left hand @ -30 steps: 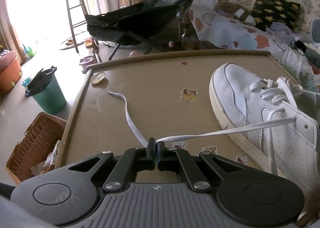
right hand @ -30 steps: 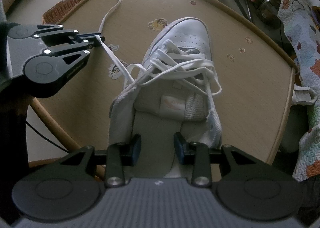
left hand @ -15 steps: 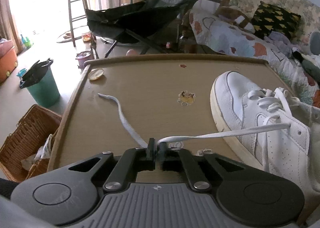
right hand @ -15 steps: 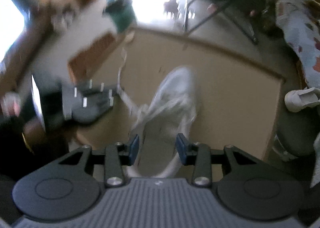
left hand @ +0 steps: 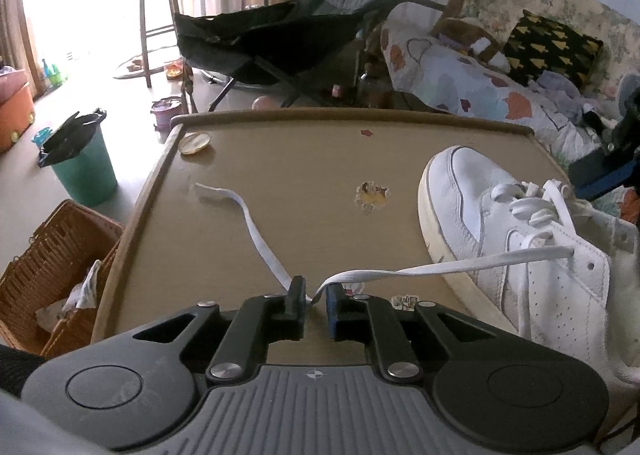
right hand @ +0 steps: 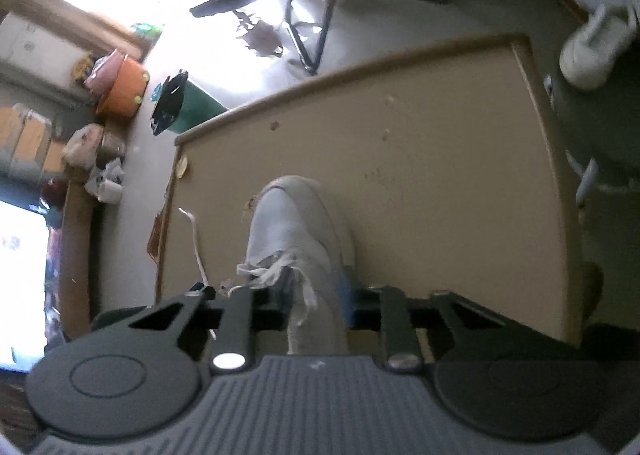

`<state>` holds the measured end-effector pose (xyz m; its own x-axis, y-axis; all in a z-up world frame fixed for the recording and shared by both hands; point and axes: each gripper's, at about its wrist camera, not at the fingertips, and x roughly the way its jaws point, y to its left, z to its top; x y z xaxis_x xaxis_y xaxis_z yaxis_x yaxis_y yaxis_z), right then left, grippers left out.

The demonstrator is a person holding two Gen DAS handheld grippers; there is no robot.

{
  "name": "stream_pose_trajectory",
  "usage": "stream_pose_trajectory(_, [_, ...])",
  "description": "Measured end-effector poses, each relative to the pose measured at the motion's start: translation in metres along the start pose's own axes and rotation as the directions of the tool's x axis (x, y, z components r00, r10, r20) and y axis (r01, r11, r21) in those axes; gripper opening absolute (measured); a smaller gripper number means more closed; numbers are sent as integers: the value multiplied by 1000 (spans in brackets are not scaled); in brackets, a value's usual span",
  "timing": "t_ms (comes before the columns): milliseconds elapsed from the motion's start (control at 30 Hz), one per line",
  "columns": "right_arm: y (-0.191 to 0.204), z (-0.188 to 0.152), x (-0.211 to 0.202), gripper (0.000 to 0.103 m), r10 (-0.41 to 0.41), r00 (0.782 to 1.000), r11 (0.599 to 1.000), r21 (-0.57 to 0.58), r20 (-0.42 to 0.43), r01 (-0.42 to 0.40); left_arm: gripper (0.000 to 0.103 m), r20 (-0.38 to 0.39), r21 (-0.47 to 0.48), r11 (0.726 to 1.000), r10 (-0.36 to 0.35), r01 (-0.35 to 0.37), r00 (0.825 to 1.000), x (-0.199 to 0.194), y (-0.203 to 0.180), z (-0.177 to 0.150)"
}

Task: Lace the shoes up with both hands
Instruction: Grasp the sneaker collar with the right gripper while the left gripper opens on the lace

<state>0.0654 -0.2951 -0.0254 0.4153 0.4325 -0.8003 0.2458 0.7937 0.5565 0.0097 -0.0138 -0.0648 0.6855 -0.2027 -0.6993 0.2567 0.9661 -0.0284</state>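
A white sneaker (left hand: 480, 207) stands on the tan table (left hand: 280, 159), toe pointing away. One white lace (left hand: 440, 265) runs from a side eyelet to my left gripper (left hand: 315, 301). It passes through a narrow gap between the opening jaws, and the pads do not press it. Its loose end (left hand: 248, 215) trails off across the table. My right gripper (right hand: 313, 305) hovers above the sneaker (right hand: 296, 223), whose laced top shows between its closing jaws. Nothing is visibly pinched there. Its blue-padded fingers (left hand: 604, 175) show above the laces in the left wrist view.
A wicker basket (left hand: 52, 267) and a green bin (left hand: 82, 167) stand on the floor left of the table. A dark folding chair (left hand: 280, 31) and a quilt-covered sofa (left hand: 460, 83) lie beyond it. A second white shoe (right hand: 592, 51) sits off the table's far right corner.
My left jaws went from shut on the lace to slightly parted, so the lace now lies loose between them. My right gripper swung and rolled above the sneaker, and its jaws have narrowed.
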Motion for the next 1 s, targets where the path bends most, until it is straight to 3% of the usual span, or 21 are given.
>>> stream_pose_trajectory(67, [-8, -4, 2, 12, 33, 999, 999, 36, -2, -33, 21, -3, 2, 1000, 5, -5, 1000, 1, 1, 0])
stream_pose_trajectory(233, [-17, -9, 7, 11, 83, 997, 992, 100, -4, -82, 36, -12, -7, 1000, 16, -16, 1000, 1, 2, 1])
stream_pose_trajectory(433, [-18, -8, 10, 11, 99, 995, 988, 117, -7, -98, 38, -11, -7, 1000, 8, -8, 1000, 0, 3, 3])
stream_pose_trajectory(500, [-15, -8, 11, 5, 99, 995, 990, 106, -7, -98, 38, -12, -6, 1000, 7, -7, 1000, 0, 3, 3])
stream_pose_trajectory(667, [-7, -12, -2, 1, 95, 995, 994, 55, 19, -96, 38, -8, -15, 1000, 9, -9, 1000, 0, 4, 4])
stream_pose_trajectory(867, [14, -20, -18, 1, 161, 987, 985, -57, -1, -161, 38, -4, -11, 1000, 1, -1, 1000, -2, 2, 3])
stream_pose_trajectory(933, [18, -23, -21, 1, 141, 990, 986, -86, -8, -142, 38, -3, -11, 1000, -1, 1, 1000, -2, 2, 3])
stream_pose_trajectory(1000, [13, -18, -24, 4, 91, 995, 995, -55, 50, -88, 38, -1, -11, 1000, -4, 4, 1000, -3, 3, 2])
